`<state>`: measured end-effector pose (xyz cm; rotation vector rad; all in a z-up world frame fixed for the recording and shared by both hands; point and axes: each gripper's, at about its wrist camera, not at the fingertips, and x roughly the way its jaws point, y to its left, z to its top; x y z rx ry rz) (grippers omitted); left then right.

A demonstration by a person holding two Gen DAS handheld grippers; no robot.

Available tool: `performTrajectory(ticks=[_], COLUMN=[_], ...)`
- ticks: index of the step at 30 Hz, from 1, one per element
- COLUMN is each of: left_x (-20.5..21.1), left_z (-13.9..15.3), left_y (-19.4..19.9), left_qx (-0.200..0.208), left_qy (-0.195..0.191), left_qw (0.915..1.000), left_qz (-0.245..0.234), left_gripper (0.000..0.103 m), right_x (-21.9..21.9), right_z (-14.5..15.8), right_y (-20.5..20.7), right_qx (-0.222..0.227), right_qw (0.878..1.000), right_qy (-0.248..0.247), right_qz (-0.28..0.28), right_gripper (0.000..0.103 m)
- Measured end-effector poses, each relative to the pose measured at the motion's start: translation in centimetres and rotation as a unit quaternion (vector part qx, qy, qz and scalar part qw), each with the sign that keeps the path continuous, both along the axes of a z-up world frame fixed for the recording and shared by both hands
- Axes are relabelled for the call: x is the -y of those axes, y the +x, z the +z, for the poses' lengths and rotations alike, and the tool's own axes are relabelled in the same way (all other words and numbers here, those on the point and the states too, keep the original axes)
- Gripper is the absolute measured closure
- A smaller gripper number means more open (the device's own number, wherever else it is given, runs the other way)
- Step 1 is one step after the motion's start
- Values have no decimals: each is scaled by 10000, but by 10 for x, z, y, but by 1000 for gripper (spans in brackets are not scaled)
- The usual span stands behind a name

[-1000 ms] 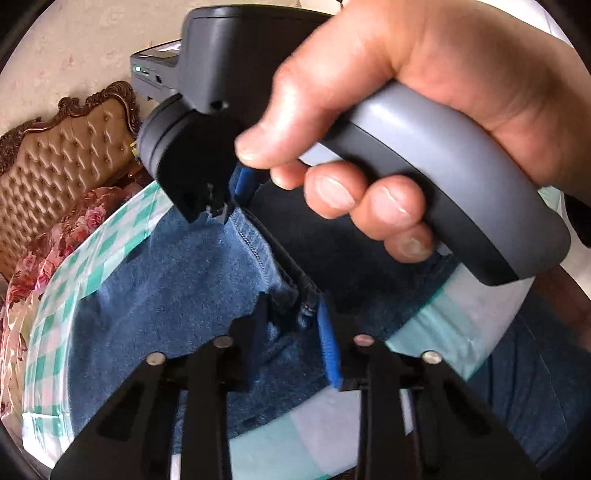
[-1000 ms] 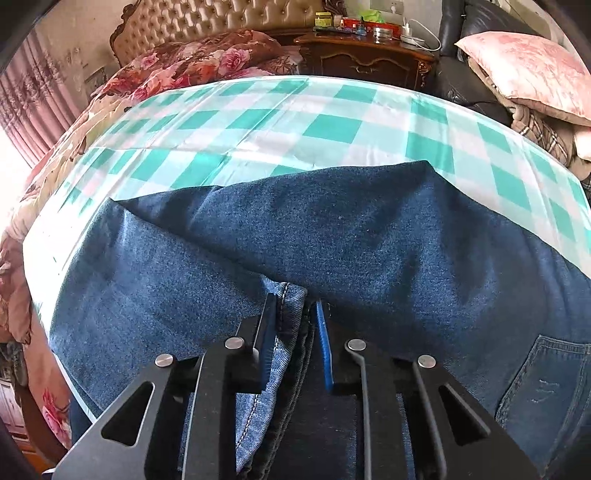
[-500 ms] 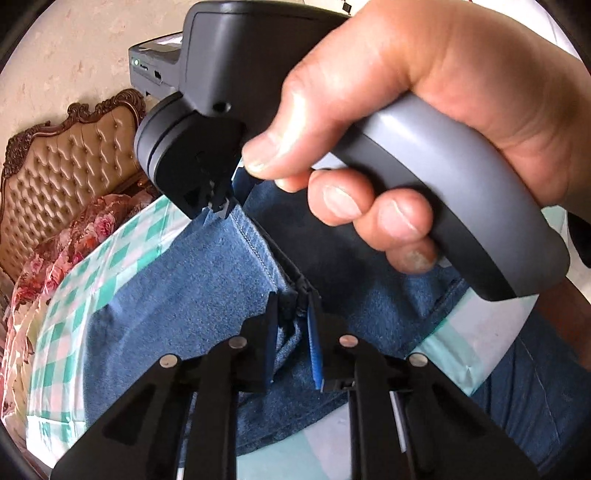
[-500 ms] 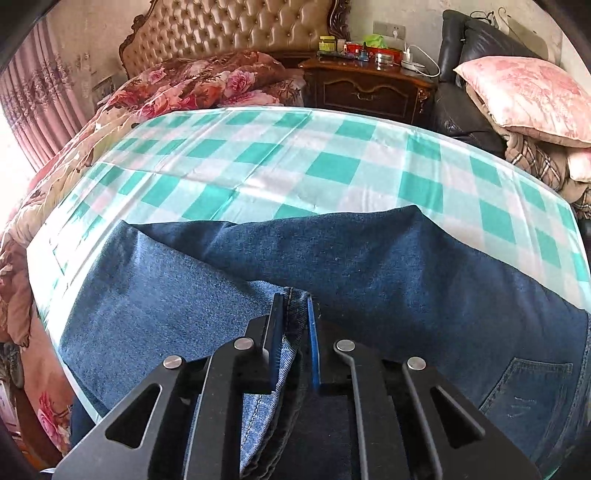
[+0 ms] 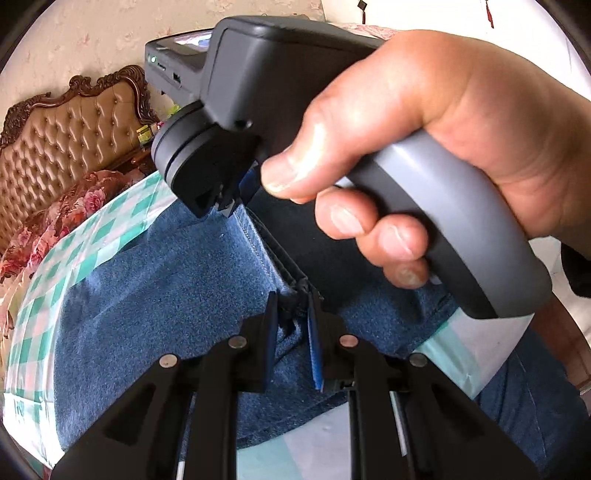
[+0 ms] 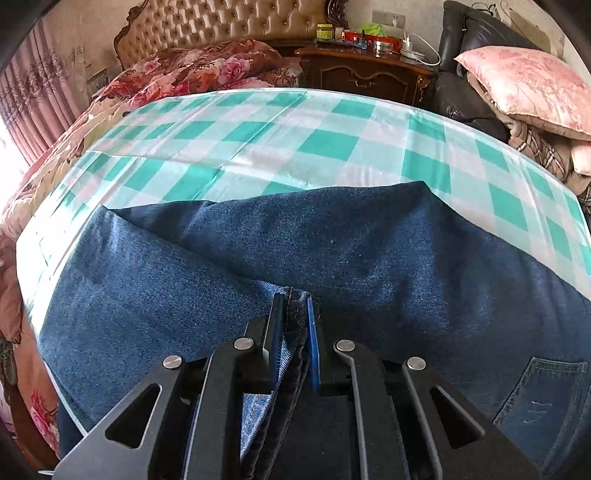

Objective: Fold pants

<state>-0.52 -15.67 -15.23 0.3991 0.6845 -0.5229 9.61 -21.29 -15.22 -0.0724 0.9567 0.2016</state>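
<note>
Blue denim pants (image 6: 332, 243) lie across a green-and-white checked cloth (image 6: 280, 136) on the bed, one layer folded over another. A back pocket (image 6: 546, 391) shows at the lower right. My right gripper (image 6: 295, 295) is shut on the pants' hem edge, with doubled denim pinched between its pads. In the left wrist view my left gripper (image 5: 291, 302) is shut on the same hem of the pants (image 5: 155, 295), a little nearer along it. The right gripper (image 5: 225, 206), held in a hand (image 5: 424, 140), sits just beyond, its tips on the hem.
A tufted headboard (image 6: 229, 26) and a floral quilt (image 6: 192, 70) lie at the bed's far end. A dark wooden nightstand (image 6: 365, 74) with small bottles stands behind. A pink pillow (image 6: 524, 85) rests on a black chair at right. Pink curtains (image 6: 26, 103) hang at left.
Both grippers have closed onto the hem; their jaws stood apart around it a second ago. The pinched hem has since lifted a little off the cloth.
</note>
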Motion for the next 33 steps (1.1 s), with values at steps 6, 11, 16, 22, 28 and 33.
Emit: performTrajectory(ticks=[6, 11, 16, 22, 28, 33], left_x=[9, 11, 11, -51, -117, -132], left_z=[0, 3, 5, 48, 51, 15], left_y=[-13, -20, -24, -17, 82, 145], left_qx=[72, -16, -154, -240, -968, -1980], left_qy=[60, -86, -317, -1649, -2058, -1720], left_qw=[10000, 10000, 9992, 9858, 9661, 9490], left_qz=[23, -43, -187, 200, 1222, 1752], left_gripper=[85, 73, 57, 65, 72, 59], right_x=[1, 5, 36, 67, 13, -24], right_z=[-1, 3, 39, 63, 52, 24], right_y=[2, 3, -5, -45, -84, -72], right_qx=[-24, 124, 811, 1053, 1183, 717], right_qw=[9999, 9997, 9914, 9850, 9900, 9944], right_qy=[122, 131, 194, 415, 197, 191], right_qz=[-41, -177, -1008, -1299, -748, -753], right_gripper=[93, 93, 77, 72, 36, 24])
